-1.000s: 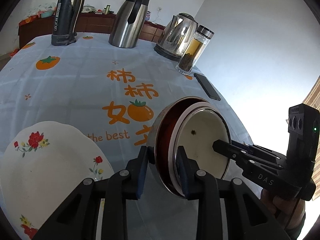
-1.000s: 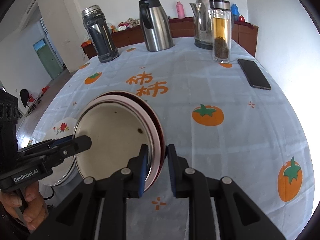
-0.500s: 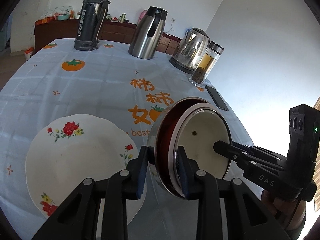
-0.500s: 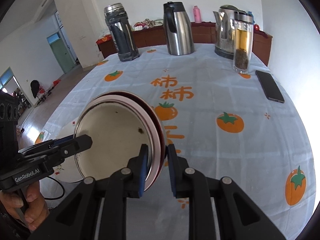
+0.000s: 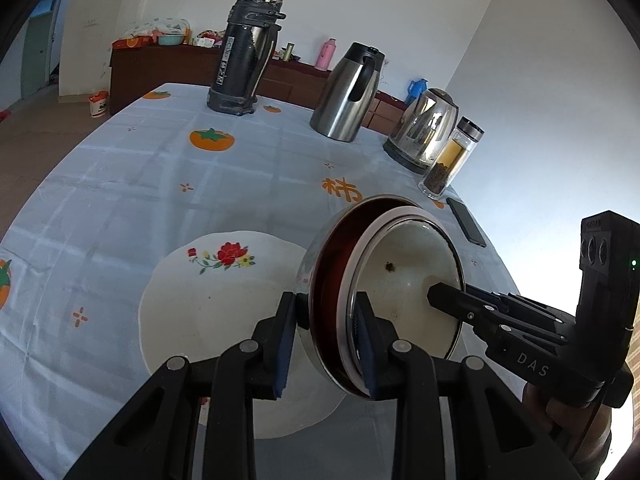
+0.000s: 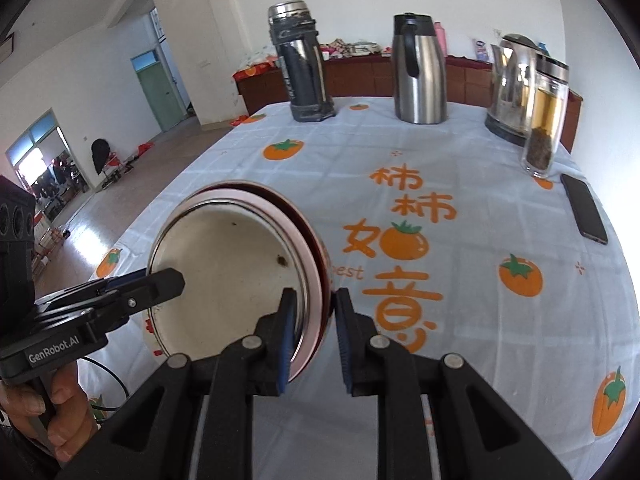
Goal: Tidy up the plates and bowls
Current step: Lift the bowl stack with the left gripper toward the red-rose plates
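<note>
Bowls (image 5: 404,280), two nested: a cream-lined inner one inside a steel outer one with a dark red interior, held clear of the table (image 5: 120,168) by both claws. Left claw (image 5: 326,344) pinches the near rim from one side, one pad outside the steel wall and one inside the inner bowl. Right claw (image 6: 314,330) pinches the opposite rim likewise. Judgement: the two-sided hold keeps the nested pair together and steady while carried.

The pair is tipped on edge, its mouth facing toward the right claw rather than up. Being round, it has no long axis; its centre axis lies nearer level than upright.

Just beyond and below the bowls, a flowered plate (image 5: 208,312) lies flat, probably the landing spot. Far past the bowls stand flasks and a kettle (image 5: 426,130).
</note>
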Motion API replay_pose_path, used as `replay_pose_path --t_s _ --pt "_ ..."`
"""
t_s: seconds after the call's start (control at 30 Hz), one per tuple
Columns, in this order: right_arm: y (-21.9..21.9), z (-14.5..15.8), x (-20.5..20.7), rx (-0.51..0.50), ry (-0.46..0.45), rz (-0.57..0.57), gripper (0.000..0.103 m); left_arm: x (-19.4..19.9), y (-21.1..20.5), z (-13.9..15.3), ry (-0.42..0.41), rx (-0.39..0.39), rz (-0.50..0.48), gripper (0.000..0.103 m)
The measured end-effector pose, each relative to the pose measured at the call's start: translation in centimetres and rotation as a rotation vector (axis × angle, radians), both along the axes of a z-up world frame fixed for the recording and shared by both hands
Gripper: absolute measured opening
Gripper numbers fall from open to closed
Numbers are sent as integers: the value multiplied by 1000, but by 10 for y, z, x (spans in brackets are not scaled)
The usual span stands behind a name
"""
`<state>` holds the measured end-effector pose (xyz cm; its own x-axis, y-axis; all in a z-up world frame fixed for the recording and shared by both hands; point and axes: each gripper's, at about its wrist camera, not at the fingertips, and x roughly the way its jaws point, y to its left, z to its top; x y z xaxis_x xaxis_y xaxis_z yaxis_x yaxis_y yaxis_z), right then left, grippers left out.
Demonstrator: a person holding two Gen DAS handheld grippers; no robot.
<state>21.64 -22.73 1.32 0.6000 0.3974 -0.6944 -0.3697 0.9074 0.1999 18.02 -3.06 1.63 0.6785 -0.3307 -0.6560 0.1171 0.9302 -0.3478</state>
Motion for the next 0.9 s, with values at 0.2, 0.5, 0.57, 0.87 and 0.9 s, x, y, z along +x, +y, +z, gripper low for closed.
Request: replay_pose_path --t_s 0.2,0.5,0.57,0.87,0.9 --pt "24 -2 1 -11 8 52 19 -5 20 -2 10 1 52 30" --pt "46 -10 5 -50 34 96 19 -6 38 -10 38 -3 90 30" --pt "49 -11 5 -59 37 102 19 -7 39 -11 43 -8 93 30" --pt "57 -12 9 -85 55 120 19 -6 49 -18 80 -37 97 30" --pt "58 -13 9 -86 58 122 19 -5 50 -19 88 -43 98 30"
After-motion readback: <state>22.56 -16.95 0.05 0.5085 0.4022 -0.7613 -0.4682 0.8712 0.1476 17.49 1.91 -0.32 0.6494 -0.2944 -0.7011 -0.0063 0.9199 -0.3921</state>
